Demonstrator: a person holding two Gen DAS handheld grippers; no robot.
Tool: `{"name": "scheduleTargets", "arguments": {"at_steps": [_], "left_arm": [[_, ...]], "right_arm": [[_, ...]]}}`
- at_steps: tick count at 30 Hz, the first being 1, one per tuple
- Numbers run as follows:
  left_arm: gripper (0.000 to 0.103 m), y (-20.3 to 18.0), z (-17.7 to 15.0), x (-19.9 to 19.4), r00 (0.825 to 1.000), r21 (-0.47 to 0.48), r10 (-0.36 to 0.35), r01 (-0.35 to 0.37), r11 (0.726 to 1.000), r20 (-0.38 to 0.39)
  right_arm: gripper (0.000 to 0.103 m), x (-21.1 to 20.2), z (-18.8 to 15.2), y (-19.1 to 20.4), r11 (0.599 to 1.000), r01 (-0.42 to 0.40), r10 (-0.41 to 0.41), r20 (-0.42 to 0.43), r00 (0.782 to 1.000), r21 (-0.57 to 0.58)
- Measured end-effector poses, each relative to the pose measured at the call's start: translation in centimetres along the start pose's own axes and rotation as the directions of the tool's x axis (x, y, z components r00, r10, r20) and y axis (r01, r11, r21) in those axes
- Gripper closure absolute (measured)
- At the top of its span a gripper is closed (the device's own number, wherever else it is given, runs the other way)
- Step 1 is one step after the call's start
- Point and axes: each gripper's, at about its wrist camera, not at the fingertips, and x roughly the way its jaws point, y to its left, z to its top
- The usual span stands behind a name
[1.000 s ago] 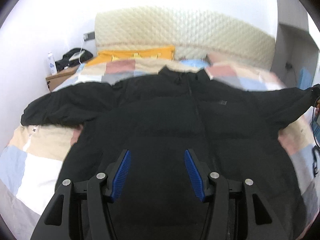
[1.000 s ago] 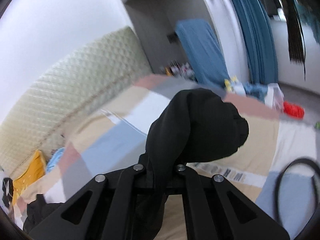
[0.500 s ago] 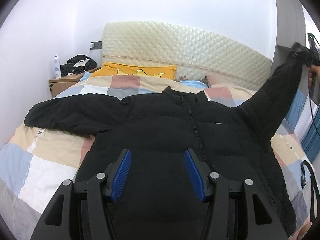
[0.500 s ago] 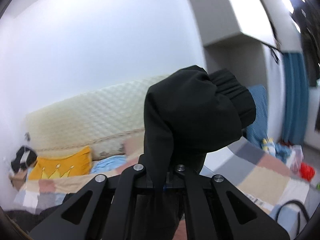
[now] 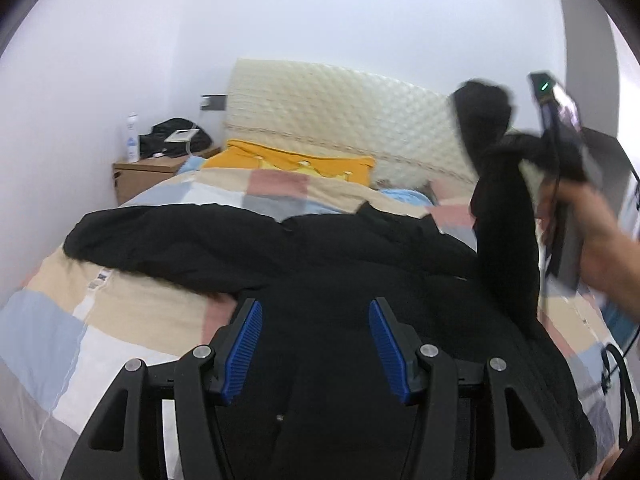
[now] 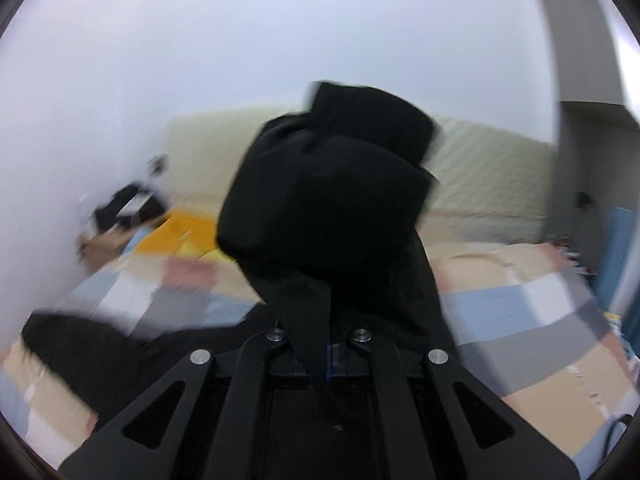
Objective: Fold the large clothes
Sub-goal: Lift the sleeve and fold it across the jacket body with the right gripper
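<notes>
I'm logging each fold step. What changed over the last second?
The right hand-held gripper, shut on the sleeve of the black jacket, lifted it off the bed and swung it up and inward over the jacket's body. The left hand-held gripper stayed open above the hem; the other sleeve stayed spread out flat.

Patchwork bed (image 5: 132, 320) bears black jacket (image 5: 340, 280), yellow pillow (image 5: 296, 162)

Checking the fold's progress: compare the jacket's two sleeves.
The right sleeve is lifted upright off the bed, clamped in the shut right gripper; the left sleeve lies flat, stretched sideways, ungripped. The left gripper is open above the jacket body. Both sleeves are black and puffy.
</notes>
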Motion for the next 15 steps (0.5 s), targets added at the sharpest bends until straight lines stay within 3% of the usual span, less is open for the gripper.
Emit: {"name": "scheduleTargets", "arguments": {"at_steps": [3,8,15], "left_arm": [[0.047,0.4,-0.3,0.8,1.0,0.012,0.014,-0.013,1.0,-0.011],[0.048,1.1,-0.5,1.4,0.998,0.032,0.067,-0.067,0.997,0.0],[0.048,2.1,-0.8,2.7,0.997,-0.002,0.069,-0.07,0.998,-0.026]], "right_arm": [[0.1,3.2,-3.2,4.9,0.996,-0.07,0.066,-0.074,0.995,-0.05],[0.099,7.6,-9.3,10.0,0.978,-0.166,0.138,-0.21,0.968,-0.124],[0.097,12.6,-15.5,11.8,0.973,-0.198,0.141,-0.369,0.919,-0.119]]}}
